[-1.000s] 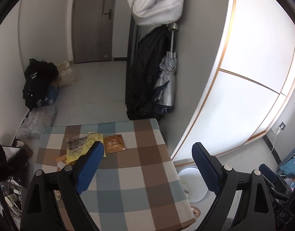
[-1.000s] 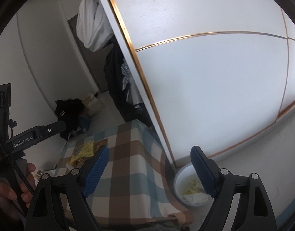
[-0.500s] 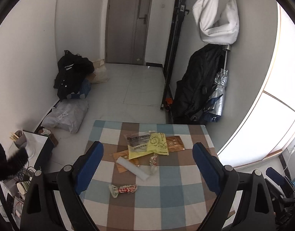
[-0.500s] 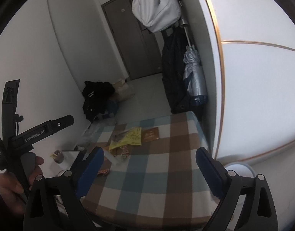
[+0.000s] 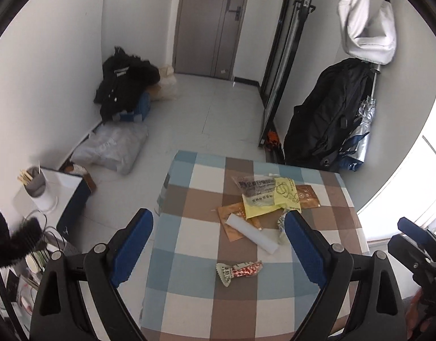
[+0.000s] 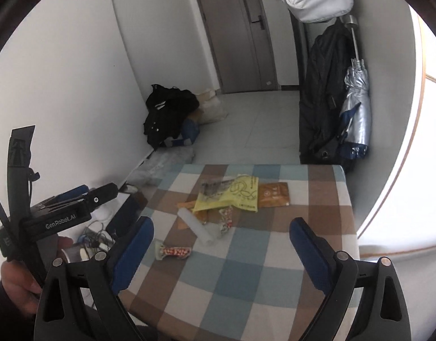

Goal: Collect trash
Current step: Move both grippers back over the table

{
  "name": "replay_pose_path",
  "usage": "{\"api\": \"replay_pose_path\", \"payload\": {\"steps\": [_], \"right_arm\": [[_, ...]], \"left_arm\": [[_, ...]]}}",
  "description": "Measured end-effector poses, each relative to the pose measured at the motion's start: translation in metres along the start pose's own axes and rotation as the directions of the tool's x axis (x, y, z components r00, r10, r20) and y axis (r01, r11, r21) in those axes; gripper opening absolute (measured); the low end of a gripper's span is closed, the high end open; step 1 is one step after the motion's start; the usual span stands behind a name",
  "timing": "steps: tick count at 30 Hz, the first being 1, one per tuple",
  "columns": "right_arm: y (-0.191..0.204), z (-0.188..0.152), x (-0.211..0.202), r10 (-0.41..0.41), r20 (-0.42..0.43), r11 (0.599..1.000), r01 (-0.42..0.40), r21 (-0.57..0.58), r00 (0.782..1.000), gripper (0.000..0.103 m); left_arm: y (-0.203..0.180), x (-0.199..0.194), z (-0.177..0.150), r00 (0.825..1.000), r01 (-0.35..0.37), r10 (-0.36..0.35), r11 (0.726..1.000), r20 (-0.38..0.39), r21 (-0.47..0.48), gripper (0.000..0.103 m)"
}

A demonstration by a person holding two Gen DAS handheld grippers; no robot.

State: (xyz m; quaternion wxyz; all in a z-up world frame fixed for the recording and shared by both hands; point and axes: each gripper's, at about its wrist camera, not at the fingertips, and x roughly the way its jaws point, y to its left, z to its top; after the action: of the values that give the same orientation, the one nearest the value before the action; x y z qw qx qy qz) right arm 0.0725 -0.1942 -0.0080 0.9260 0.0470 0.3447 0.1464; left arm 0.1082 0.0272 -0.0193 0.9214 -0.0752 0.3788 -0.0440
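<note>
Swinging onto worktop (image 5: 189, 236) | wrappers (image 5: 270, 196) now in view | left gripper (image 5: 218, 247), right gripper (image 6: 220, 248) released, empty | pickup next

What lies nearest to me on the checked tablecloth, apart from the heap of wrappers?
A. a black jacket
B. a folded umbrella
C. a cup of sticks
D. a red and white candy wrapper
D: the red and white candy wrapper lies alone on the checked tablecloth, nearer than the white tube and the yellow wrapper.

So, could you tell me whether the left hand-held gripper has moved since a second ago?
Yes. The left hand-held gripper swung left, off the white wardrobe panels toward the grey door.
</note>
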Motion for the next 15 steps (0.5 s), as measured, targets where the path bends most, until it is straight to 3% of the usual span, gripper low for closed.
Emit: {"api": "replay_pose_path", "payload": {"steps": [8,15], "right_arm": [[-0.006,0.008,0.036,0.044,-0.085,0.997,-0.039,0.062,0.995,0.097],[-0.012,0.022,0.089,0.046,-0.180,0.998,-0.038,0.049,0.983,0.095]], "left_arm": [[0.027,0.014,-0.002,0.997,0.028,-0.033,0.996,-0.066,-0.085,0.092],[0.038,0.015,0.000,0.996,0.035,-0.046,0.992,-0.082,-0.123,0.092]]}}
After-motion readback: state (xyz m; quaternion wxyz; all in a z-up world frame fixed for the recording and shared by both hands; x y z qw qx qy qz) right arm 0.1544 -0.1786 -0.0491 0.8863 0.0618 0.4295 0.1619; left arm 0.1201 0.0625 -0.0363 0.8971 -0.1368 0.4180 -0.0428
